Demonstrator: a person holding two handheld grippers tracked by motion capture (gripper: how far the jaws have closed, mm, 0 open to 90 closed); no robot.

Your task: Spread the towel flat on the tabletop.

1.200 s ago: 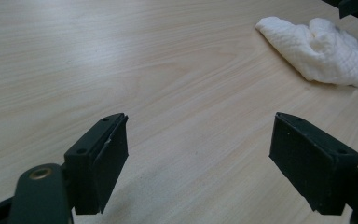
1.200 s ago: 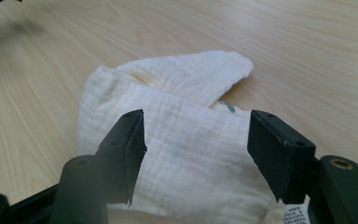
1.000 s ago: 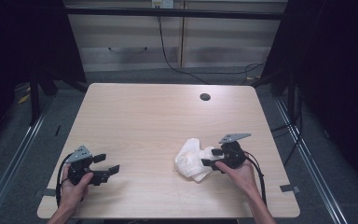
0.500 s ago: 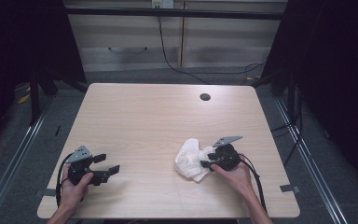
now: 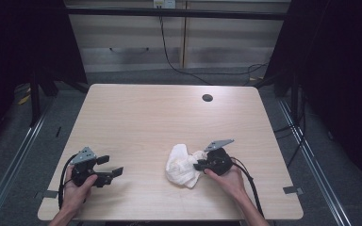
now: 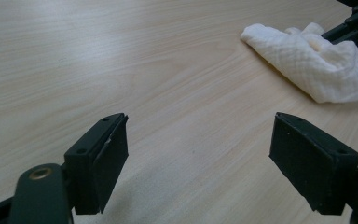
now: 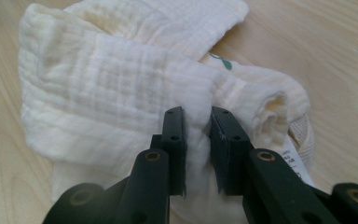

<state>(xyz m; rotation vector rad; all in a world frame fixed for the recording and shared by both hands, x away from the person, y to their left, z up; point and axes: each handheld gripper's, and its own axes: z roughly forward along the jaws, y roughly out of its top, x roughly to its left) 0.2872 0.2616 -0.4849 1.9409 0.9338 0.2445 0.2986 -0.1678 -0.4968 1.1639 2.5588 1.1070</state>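
Right gripper (image 7: 196, 140): jaws just closing, pinching cloth (image 7: 121, 84) fold | left gripper (image 6: 205, 154): agape, idle | risk: thin pinch slips when lifted.

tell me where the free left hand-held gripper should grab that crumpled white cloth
Probably the thick rolled fold on the white cloth at its left edge, coming in low from the left. That side lies bare and faces the open left hand-held gripper; the right hand-held gripper has just been closing on a ridge at the opposite end.
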